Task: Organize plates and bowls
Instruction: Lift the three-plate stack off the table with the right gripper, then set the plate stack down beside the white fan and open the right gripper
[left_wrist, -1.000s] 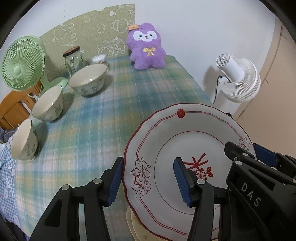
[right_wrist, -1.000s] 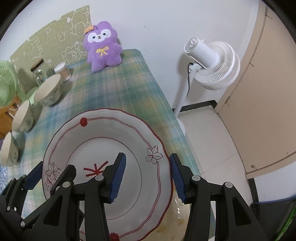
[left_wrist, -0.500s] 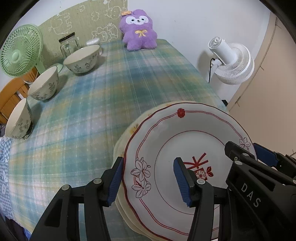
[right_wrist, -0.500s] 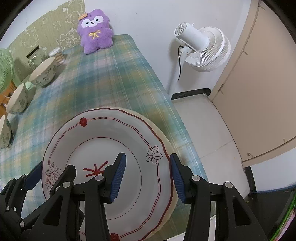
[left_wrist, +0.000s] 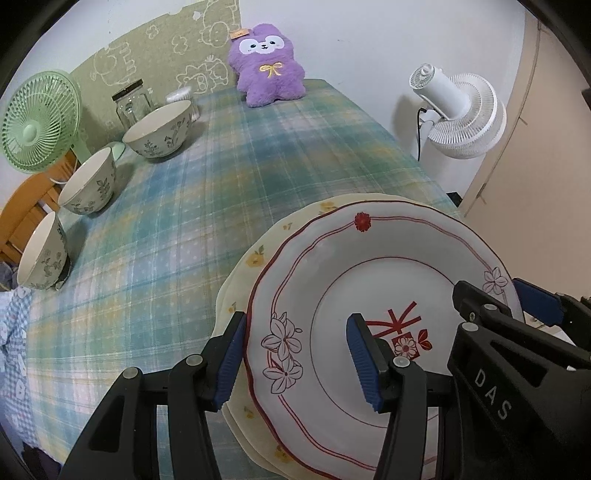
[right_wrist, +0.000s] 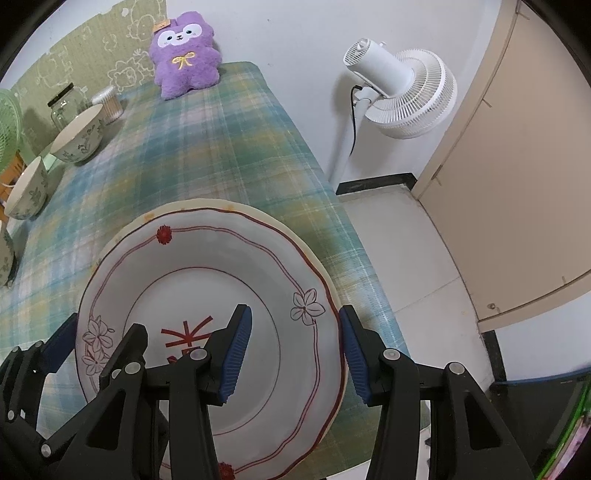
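left claw (left_wrist: 295, 360): I've got it clamped on the red-trimmed plate (left_wrist: 369, 295)'s left rim
right claw (right_wrist: 295, 347): clamped on its right rim
tabletop (left_wrist: 184, 221): open plaid upper left, edge at frame right

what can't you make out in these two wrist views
- Yellow-flowered plate, both views: mostly covered by the red-rimmed plate.
- Whether those plates touch: unclear.
- Nearest bowl, right wrist view: cut by the left edge.
- Jar contents, left wrist view: too small.
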